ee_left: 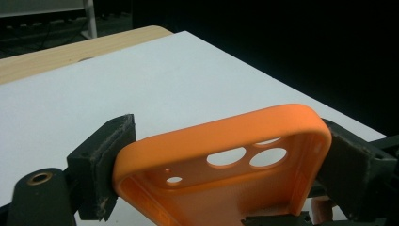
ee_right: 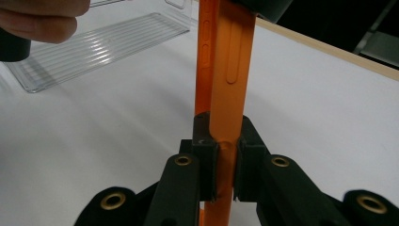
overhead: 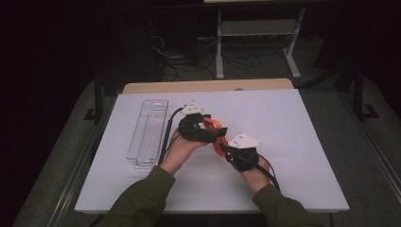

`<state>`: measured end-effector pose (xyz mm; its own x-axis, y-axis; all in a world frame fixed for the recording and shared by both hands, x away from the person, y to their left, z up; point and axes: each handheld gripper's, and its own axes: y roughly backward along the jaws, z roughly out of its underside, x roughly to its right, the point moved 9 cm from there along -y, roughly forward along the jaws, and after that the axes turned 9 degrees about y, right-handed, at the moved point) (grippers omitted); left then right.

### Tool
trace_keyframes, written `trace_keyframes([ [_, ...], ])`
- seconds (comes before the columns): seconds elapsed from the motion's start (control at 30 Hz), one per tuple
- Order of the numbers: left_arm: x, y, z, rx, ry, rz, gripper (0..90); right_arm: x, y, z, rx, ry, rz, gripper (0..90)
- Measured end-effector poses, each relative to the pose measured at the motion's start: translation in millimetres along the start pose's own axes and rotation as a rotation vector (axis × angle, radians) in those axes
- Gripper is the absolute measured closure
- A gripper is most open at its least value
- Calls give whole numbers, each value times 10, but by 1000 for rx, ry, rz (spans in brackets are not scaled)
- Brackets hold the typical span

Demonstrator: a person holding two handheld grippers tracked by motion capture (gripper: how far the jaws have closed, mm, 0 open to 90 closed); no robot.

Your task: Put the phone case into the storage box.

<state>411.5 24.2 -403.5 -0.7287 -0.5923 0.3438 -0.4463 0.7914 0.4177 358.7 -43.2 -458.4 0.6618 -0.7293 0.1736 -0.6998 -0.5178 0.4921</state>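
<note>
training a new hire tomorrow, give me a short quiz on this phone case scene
1. True or false: the orange silicone phone case lies flat in the clear ribbed plastic tray.
2. How many grippers grip the case? A) none B) one C) two
3. Fill in: in the high view the tray sits to the ____ of both hands.

Key:
1. False. It is held above the white table, apart from the tray.
2. C. The left gripper clamps the case's long sides across its width near the camera holes, and the right gripper pinches its thin edge between its fingers.
3. left
</note>
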Motion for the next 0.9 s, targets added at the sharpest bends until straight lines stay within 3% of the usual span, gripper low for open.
trace_keyframes([
  [0.6, -8, 23, -8, -2, -11, 17, 146, -3, -9, 1, 6, 5, -25, 771],
  [0.9, -47, 46, -30, 10, 2, 1, 149, 44, 5, -1, 14, -18, -41, 609],
])
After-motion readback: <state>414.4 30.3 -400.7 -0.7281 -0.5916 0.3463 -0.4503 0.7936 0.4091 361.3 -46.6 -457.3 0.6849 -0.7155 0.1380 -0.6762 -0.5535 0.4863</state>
